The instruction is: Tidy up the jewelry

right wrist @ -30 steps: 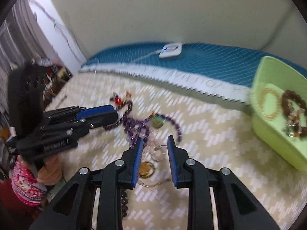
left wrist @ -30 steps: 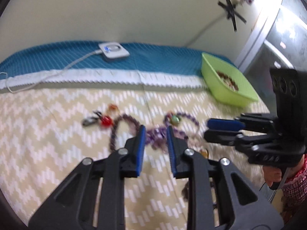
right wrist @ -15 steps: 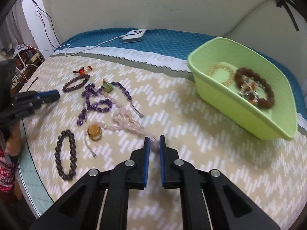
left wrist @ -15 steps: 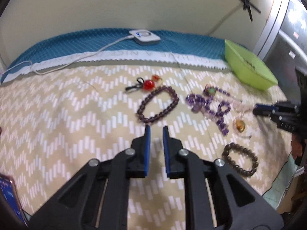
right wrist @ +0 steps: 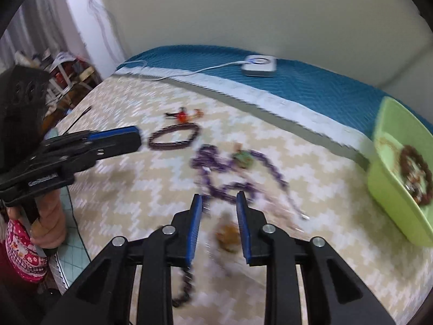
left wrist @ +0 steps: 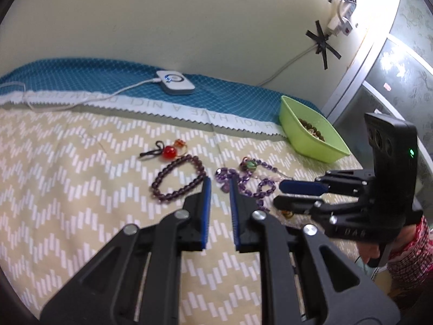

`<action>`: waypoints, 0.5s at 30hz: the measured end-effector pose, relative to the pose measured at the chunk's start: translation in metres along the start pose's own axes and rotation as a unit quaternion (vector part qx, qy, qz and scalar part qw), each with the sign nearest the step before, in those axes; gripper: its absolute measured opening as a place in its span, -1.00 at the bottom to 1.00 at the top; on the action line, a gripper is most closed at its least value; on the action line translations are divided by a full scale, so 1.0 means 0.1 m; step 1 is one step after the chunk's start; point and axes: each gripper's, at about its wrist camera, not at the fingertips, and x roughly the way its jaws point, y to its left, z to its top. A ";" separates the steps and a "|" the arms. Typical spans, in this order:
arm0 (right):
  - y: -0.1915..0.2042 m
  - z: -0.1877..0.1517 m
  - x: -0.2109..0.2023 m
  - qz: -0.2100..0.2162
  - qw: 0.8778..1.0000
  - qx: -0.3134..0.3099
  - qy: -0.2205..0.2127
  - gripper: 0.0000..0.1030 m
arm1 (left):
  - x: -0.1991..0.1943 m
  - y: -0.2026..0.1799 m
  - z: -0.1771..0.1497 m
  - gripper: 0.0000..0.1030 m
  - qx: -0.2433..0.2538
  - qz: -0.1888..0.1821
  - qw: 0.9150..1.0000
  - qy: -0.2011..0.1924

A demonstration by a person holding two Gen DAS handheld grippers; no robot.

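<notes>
Both grippers had dropped back toward the jewelry since half a second earlier, jaws now spread and holding nothing: left gripper (left wrist: 219,182) just beside the dark purple bead bracelet (left wrist: 178,178), right gripper (right wrist: 218,199) over the tangled purple necklace (right wrist: 230,170). Some beads already lay in the green tray (right wrist: 389,189); most pieces remained on the zigzag cloth (left wrist: 67,189). The bracelet's oval ran diagonally, far end rightward.
</notes>
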 end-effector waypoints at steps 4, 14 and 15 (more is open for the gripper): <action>0.14 0.10 0.18 -0.031 0.999 -0.033 0.008 -0.95 | 0.06 0.11 0.00 -0.75 -0.014 -0.003 1.000 0.011; -0.20 0.16 -0.04 0.122 0.989 0.088 0.000 -1.00 | 0.06 0.08 -0.04 -0.75 -0.006 -0.006 1.000 0.011; -0.21 0.17 -0.12 0.130 0.987 0.096 -0.011 -1.00 | 0.06 0.08 -0.04 -0.75 -0.004 -0.007 1.000 0.011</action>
